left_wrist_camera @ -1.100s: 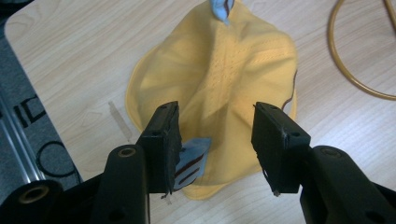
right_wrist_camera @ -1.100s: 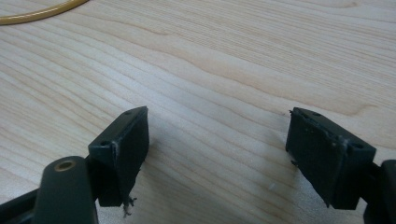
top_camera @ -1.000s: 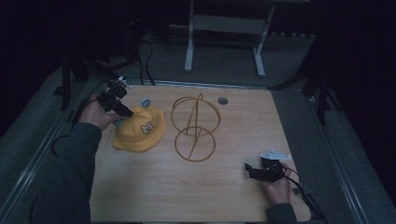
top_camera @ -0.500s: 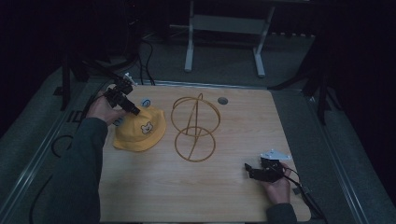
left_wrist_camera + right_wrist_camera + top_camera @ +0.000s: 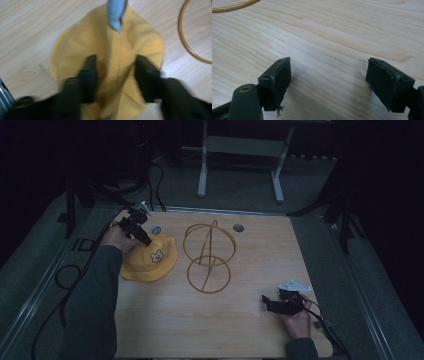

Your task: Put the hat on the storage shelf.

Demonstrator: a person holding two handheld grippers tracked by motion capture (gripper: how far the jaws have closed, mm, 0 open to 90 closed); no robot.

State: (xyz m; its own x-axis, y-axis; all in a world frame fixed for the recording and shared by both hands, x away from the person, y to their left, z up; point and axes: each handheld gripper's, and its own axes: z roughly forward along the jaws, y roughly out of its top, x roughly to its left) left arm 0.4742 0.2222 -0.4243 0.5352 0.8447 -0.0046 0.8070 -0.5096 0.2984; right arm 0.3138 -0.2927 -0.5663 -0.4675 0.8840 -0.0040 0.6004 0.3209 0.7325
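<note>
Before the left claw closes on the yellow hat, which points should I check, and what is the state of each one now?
1. Left claw open: ok.
2. Left claw straddles a raised fold of the yellow hat: ok.
3. Claw touching the fabric: cannot tell, the left gripper view is blurred.
4. Gold wire stand apart from hat: ok.
5. Right claw open over bare table, out of the way: ok.

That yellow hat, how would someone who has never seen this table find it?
Start at the wooden table and go to its far left part, beside the gold wire stand. The yellow hat lies under the left hand-held gripper; it is the one soft thing, with a small bear face.
</note>
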